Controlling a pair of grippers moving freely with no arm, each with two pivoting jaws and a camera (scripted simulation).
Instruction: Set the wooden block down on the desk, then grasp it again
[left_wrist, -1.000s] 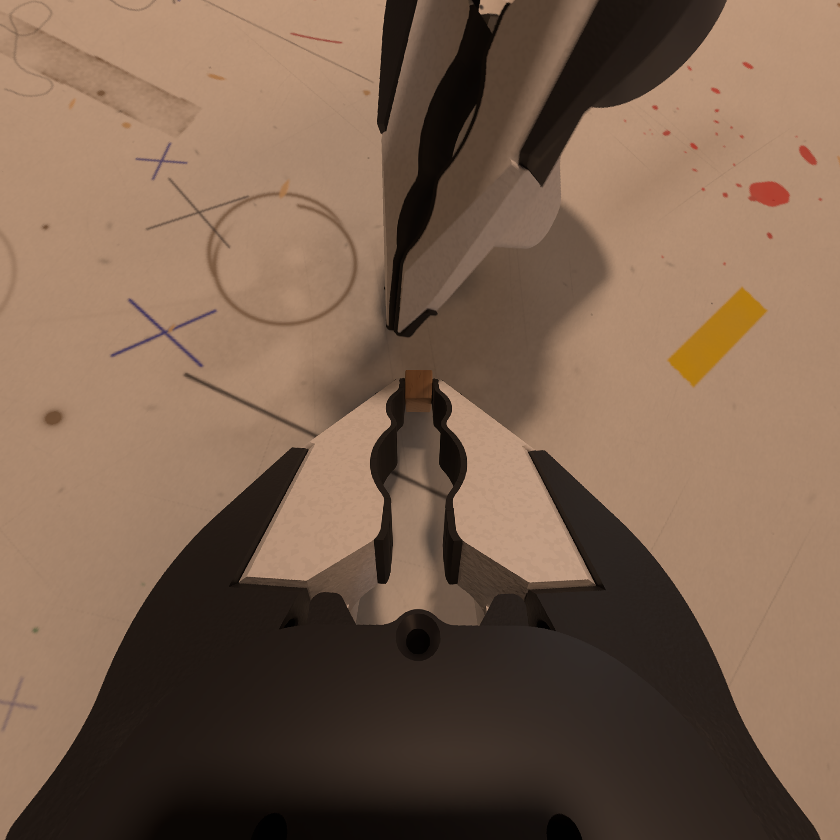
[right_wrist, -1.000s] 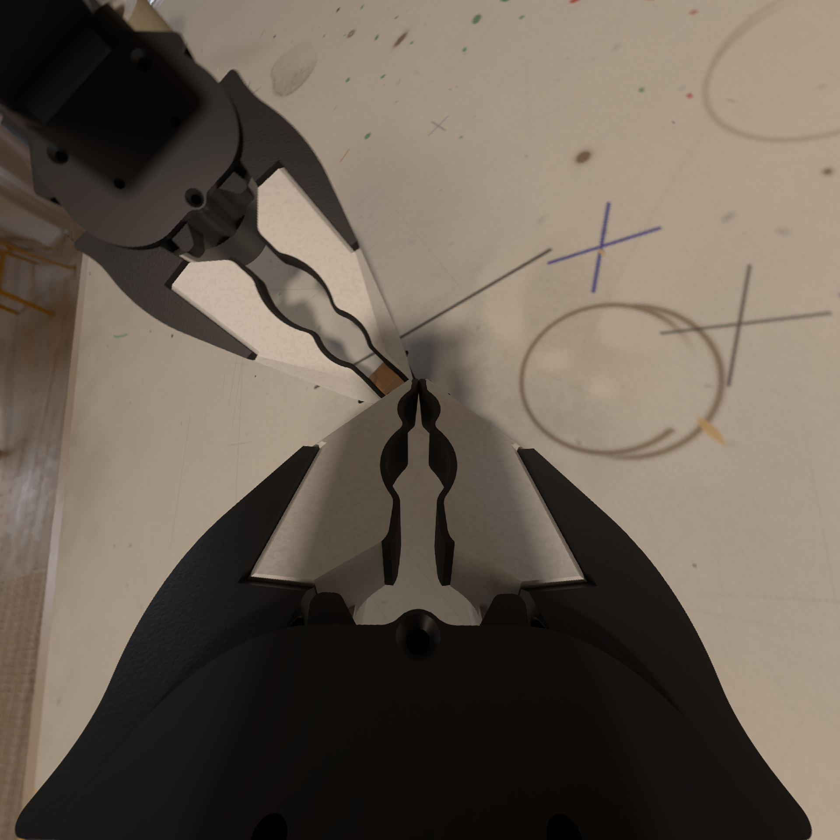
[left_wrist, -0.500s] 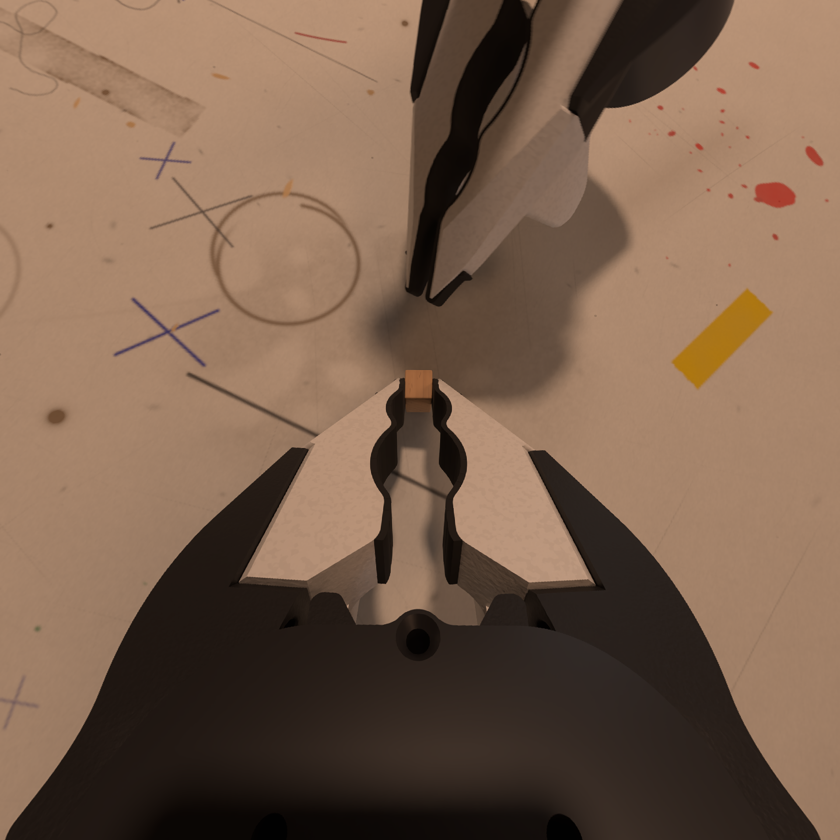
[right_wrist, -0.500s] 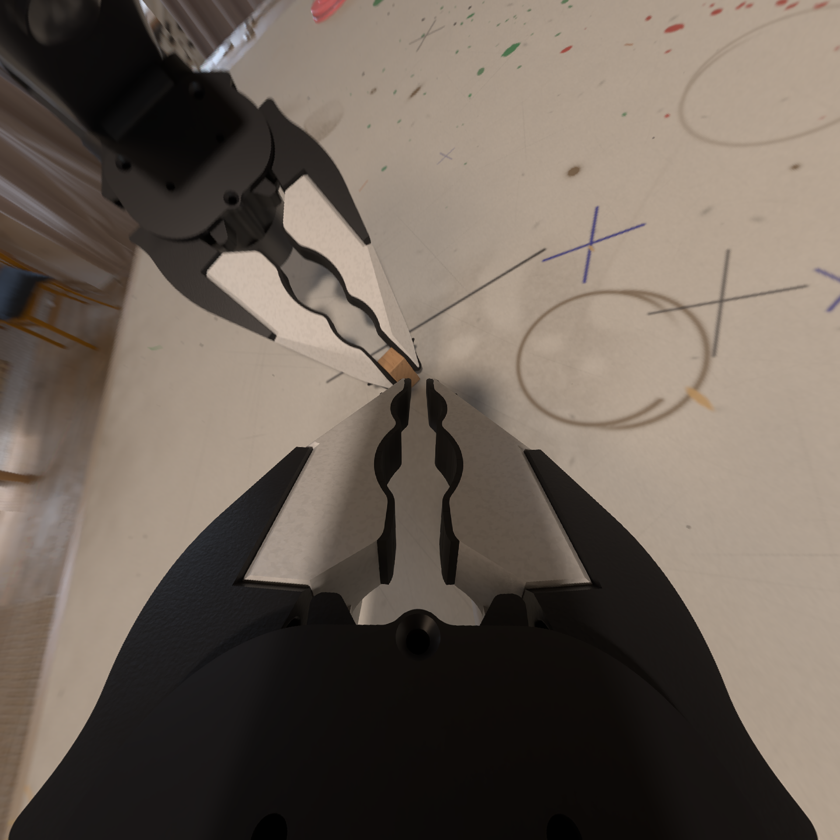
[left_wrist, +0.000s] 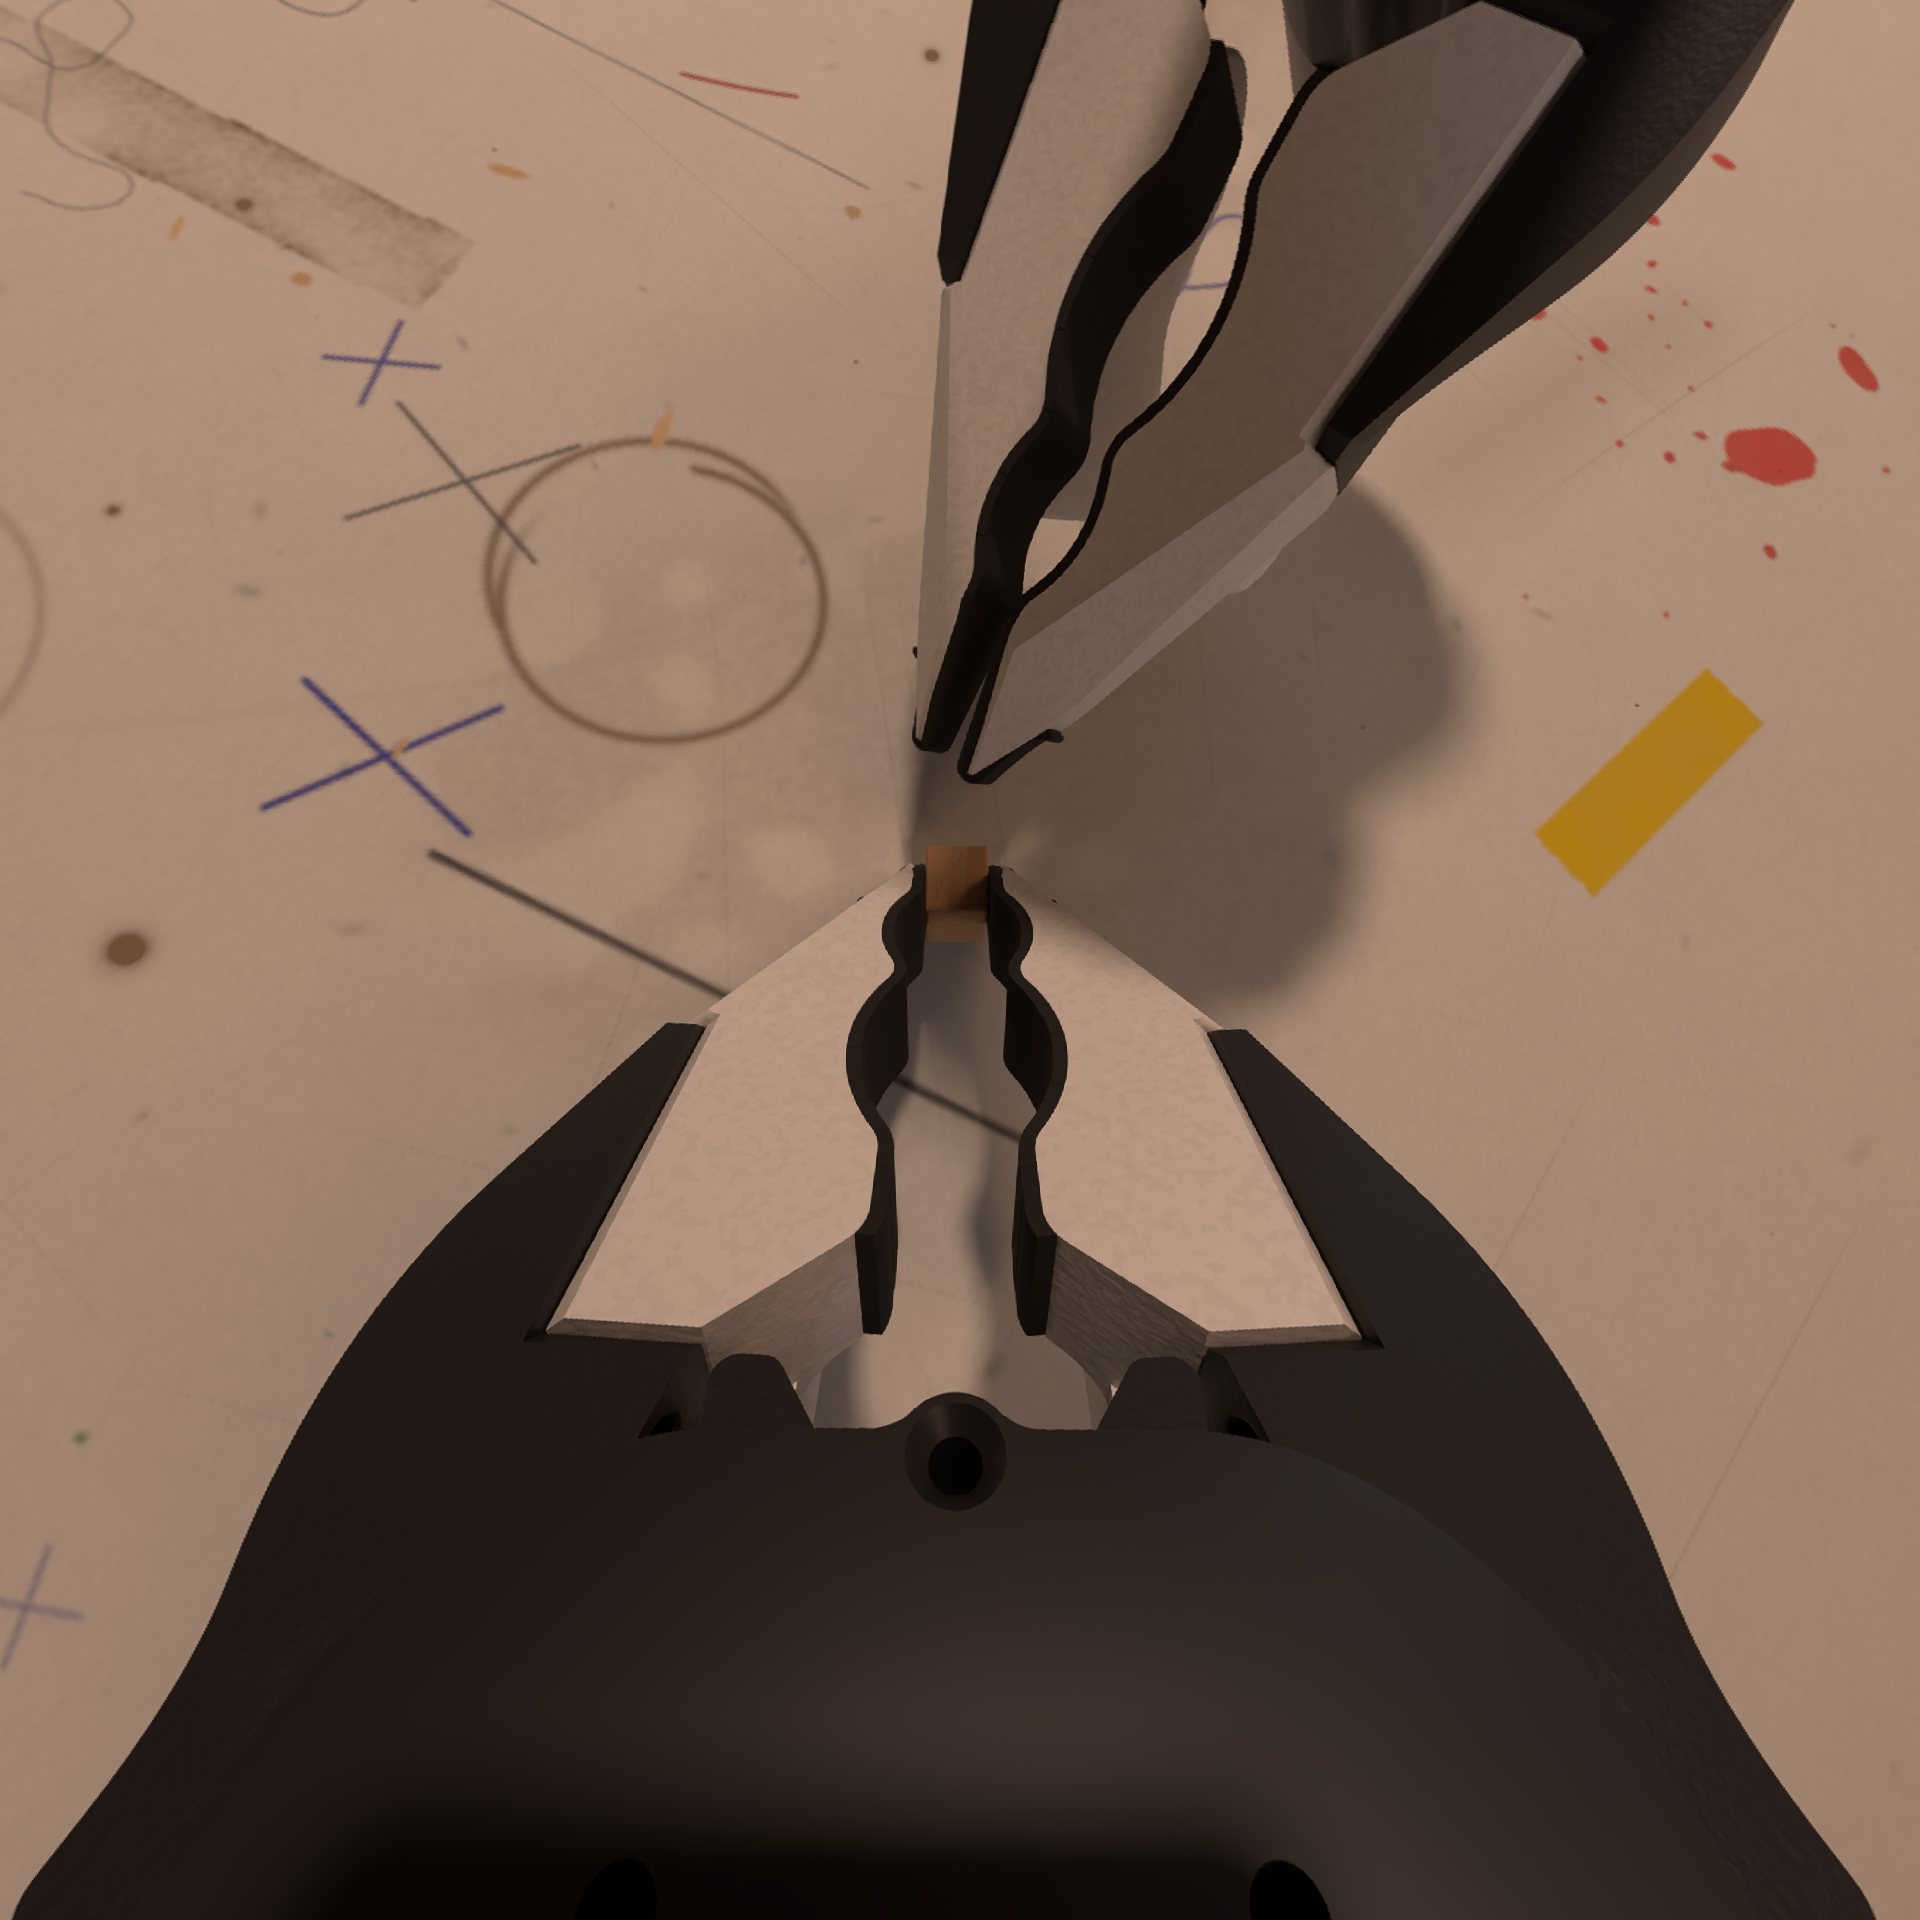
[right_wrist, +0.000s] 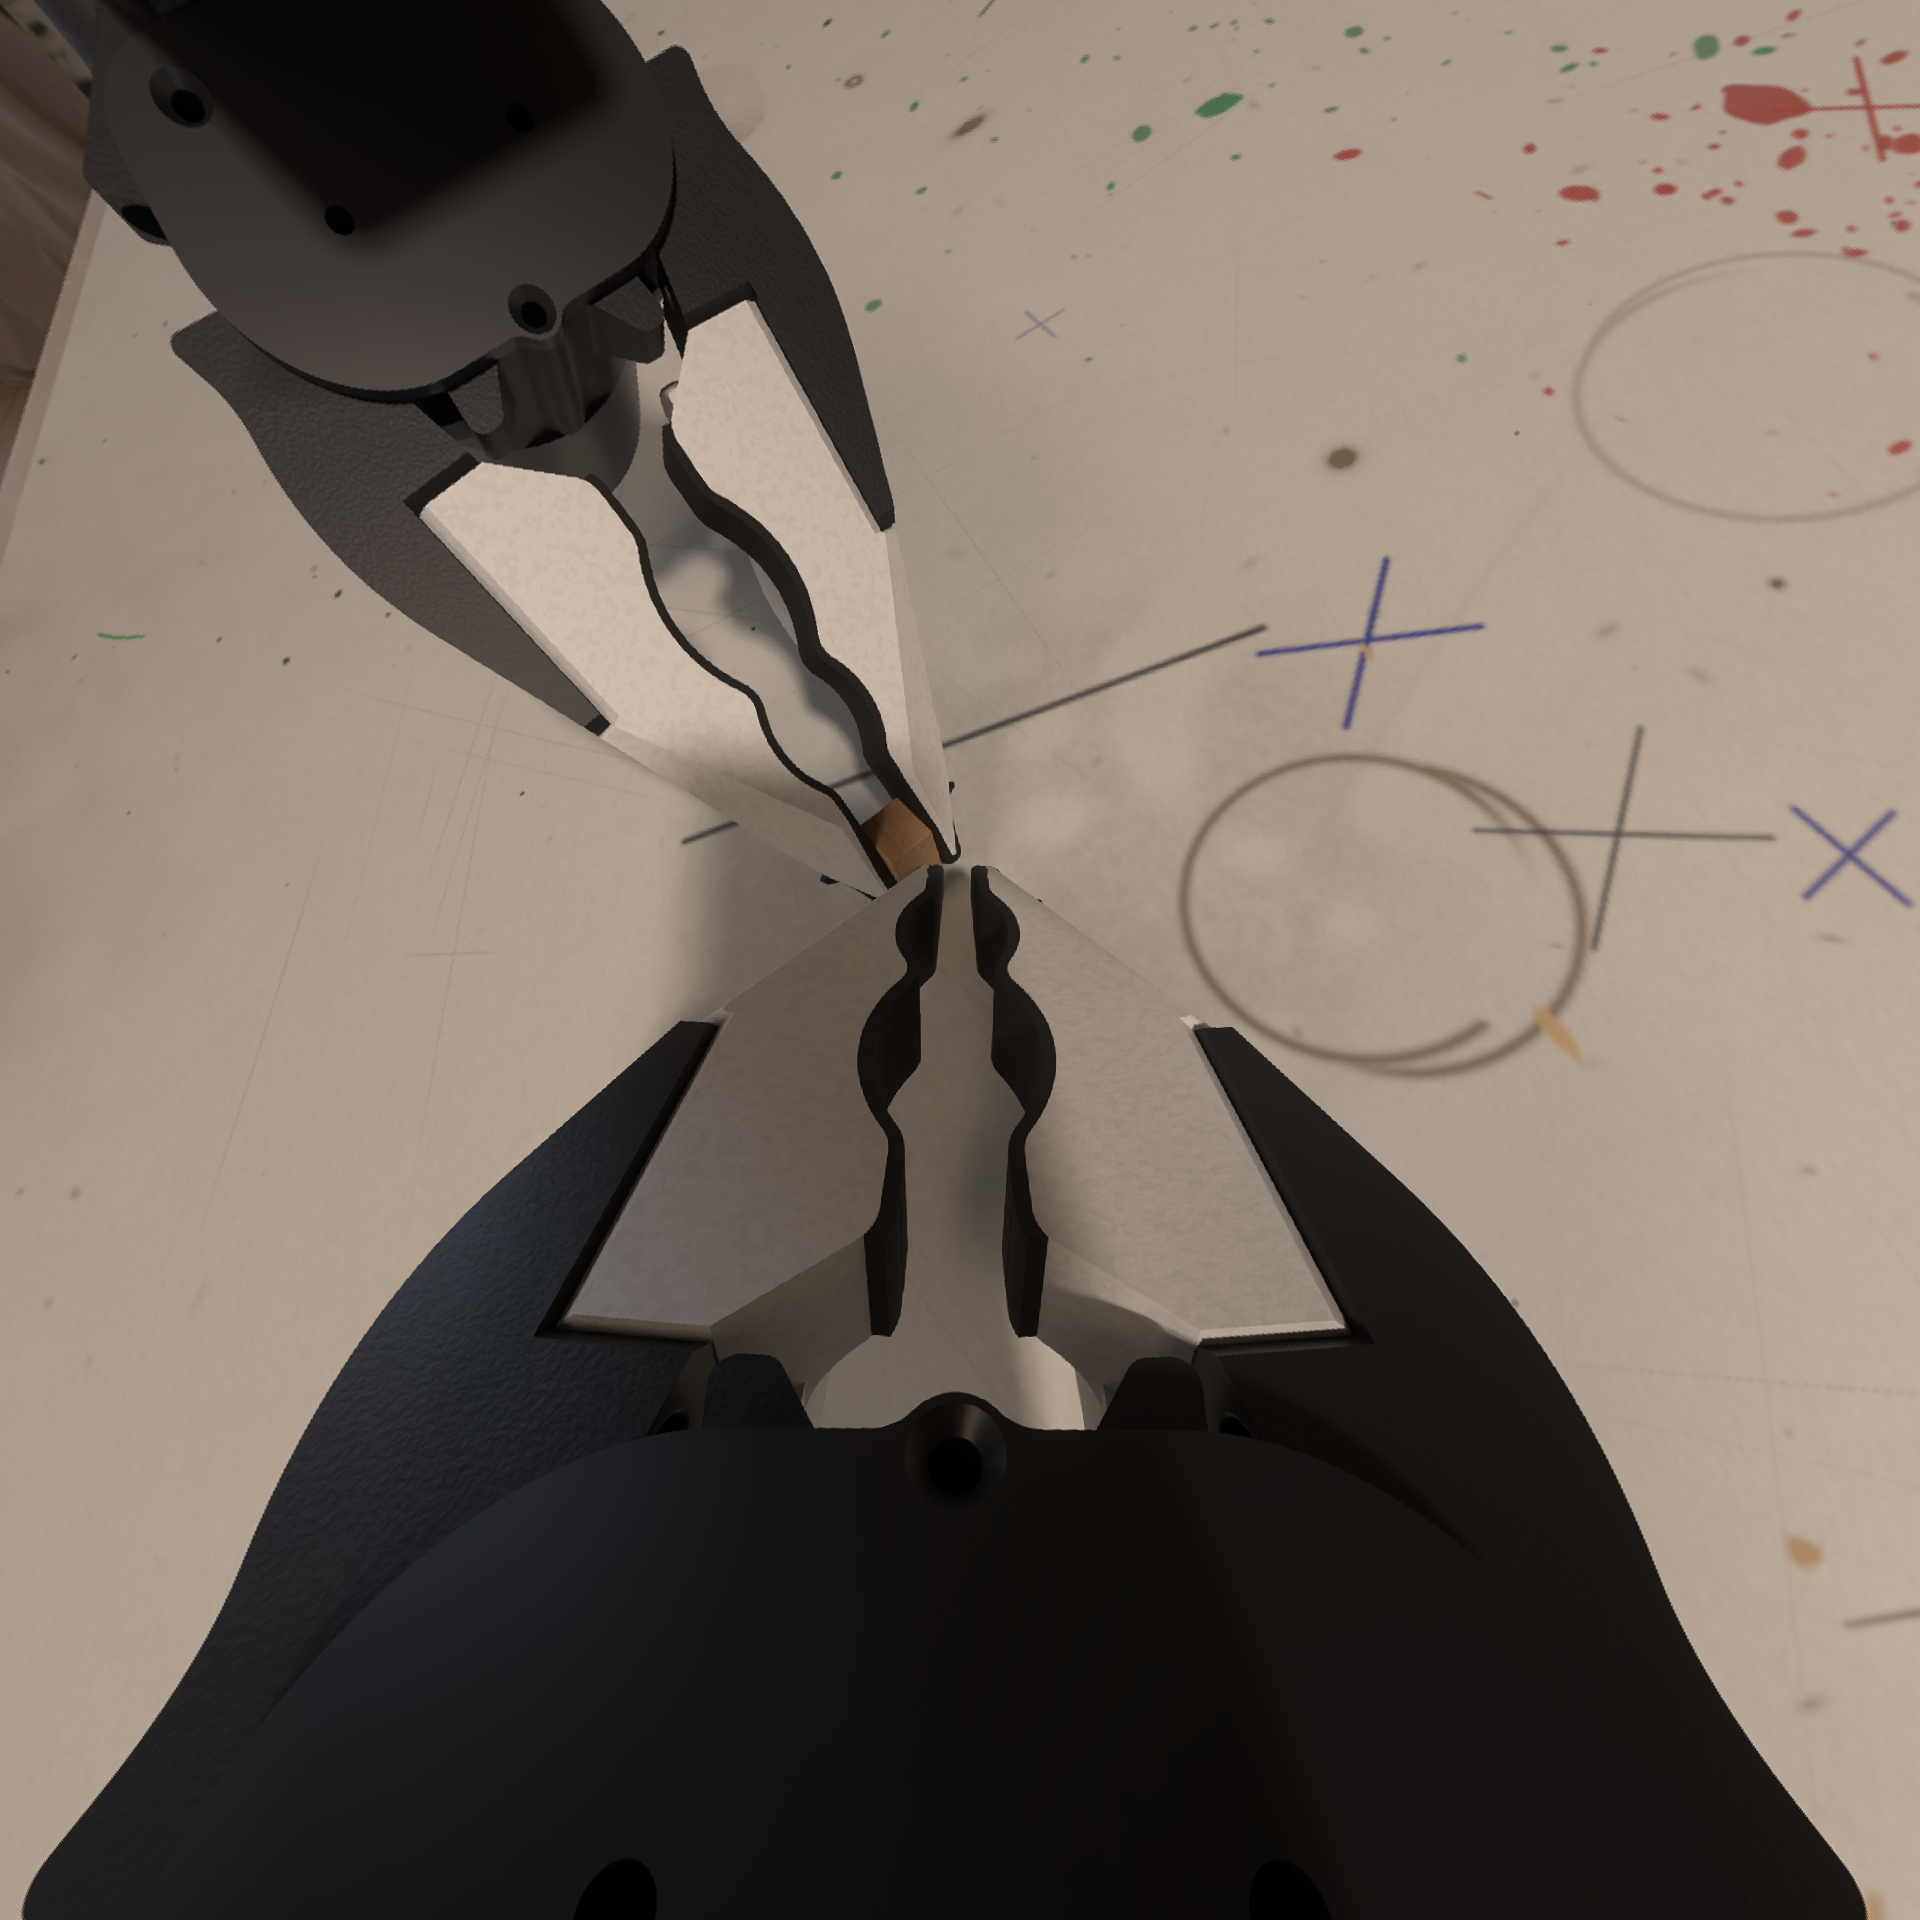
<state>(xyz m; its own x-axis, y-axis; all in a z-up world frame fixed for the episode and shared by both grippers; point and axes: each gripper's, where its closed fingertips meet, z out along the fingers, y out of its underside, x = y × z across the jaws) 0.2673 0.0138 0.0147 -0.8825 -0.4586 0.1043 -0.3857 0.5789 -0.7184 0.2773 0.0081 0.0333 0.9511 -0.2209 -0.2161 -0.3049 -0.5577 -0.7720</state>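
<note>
The small wooden block (left_wrist: 957, 883) is pinched between the tips of my left gripper (left_wrist: 957, 896), which is shut on it low over the beige desk (left_wrist: 312, 1143). I cannot tell whether the block touches the desk. In the right wrist view the block (right_wrist: 900, 836) shows in the left gripper's tips at upper left. My right gripper (right_wrist: 956, 883) is empty, with a narrow gap between its fingers. Its tips stand just short of the block. In the left wrist view it (left_wrist: 951, 750) comes down from the top.
The desk bears a yellow tape strip (left_wrist: 1652, 779), a brown ring stain (left_wrist: 655, 592), a grey smear (left_wrist: 260, 177), red paint splatter (left_wrist: 1766, 457) and pen crosses. The desk's edge (right_wrist: 42, 343) runs along the far left of the right wrist view.
The right gripper's fingers, shut at first, have parted slightly. It drew back from the block, then came close again, turned more sideways. The left gripper and block have not moved.
</note>
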